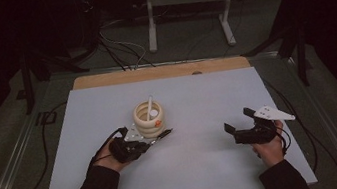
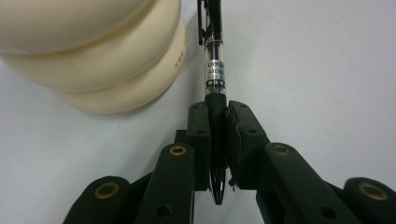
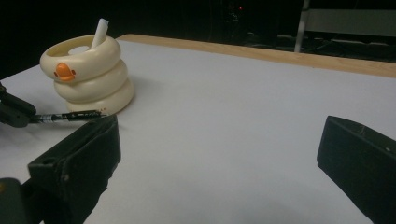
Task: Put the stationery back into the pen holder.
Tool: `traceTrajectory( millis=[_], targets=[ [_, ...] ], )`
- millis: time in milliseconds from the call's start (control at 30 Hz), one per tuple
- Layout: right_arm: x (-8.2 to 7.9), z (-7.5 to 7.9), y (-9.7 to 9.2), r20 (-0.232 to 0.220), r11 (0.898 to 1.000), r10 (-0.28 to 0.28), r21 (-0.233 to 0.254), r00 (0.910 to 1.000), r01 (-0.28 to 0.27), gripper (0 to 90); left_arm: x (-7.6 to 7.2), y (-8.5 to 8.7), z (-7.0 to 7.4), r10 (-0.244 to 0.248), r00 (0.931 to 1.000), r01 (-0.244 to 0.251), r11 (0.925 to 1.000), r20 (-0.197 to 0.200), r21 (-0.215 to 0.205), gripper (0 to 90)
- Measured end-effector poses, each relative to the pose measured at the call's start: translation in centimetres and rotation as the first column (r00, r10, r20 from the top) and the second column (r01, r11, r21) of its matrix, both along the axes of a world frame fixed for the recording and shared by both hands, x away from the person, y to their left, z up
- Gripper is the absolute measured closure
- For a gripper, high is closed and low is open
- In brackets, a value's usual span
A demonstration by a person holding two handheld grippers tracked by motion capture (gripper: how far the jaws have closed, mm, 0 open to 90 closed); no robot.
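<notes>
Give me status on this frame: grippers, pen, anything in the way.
Left gripper shut on pen, low beside cream ringed holder. Right gripper open, empty, apart. White stick already in holder.

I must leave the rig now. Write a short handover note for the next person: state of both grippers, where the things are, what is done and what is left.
Left gripper: shut on the black pen, gripped near its tip end; the pen lies low over the white table, beside the cream ringed holder.
Right gripper: open, holding nothing, off to the right of the holder.
Holder: upright, with one white stick already in it.
Done: pen picked up.
Left, probably: lift the pen, turn it upright and drop it into the holder.
</notes>
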State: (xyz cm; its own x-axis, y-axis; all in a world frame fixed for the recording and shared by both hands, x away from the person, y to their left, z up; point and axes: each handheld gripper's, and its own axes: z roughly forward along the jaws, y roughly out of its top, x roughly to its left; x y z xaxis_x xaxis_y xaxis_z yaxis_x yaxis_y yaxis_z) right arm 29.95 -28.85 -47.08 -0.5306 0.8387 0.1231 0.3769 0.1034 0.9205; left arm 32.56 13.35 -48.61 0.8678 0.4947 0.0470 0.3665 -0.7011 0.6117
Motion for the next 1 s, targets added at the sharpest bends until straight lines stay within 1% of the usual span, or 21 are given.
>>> traceTrajectory(
  millis=[267, 500, 667, 767, 1000],
  targets=[
    [0.0, 0.0, 0.0, 0.0, 1.0, 0.0, 0.001, 1.0, 0.0, 0.1, -0.2, -0.1, 1.3, -0.015, 0.9997, 0.015, 0.9998, 0.02, -0.015, 80.9],
    [0.0, 0.0, 0.0, -0.001, 1.0, -0.002, 0.005, 1.0, 0.002, 0.1, -0.1, -0.1, 2.4, -0.025, 0.9991, 0.025, 0.9996, 0.035, -0.013, 80.9],
    [0.0, 0.0, 0.0, -0.001, 1.0, -0.002, 0.006, 1.0, 0.002, 0.1, -0.1, 0.0, 3.0, -0.022, 0.999, 0.023, 0.9994, 0.038, -0.024, 80.9],
    [0.0, 0.0, 0.0, 0.0, 1.0, -0.003, 0.006, 1.0, 0.003, 0.1, 0.0, 0.1, 3.2, -0.026, 0.9991, 0.027, 0.9994, 0.034, -0.023, 80.9],
    [0.0, 0.0, -0.1, -0.001, 1.0, -0.002, 0.004, 1.0, 0.002, 0.1, 0.2, 0.4, 3.7, -0.023, 0.9992, 0.024, 0.9988, 0.034, -0.043, 80.9]
  ],
)
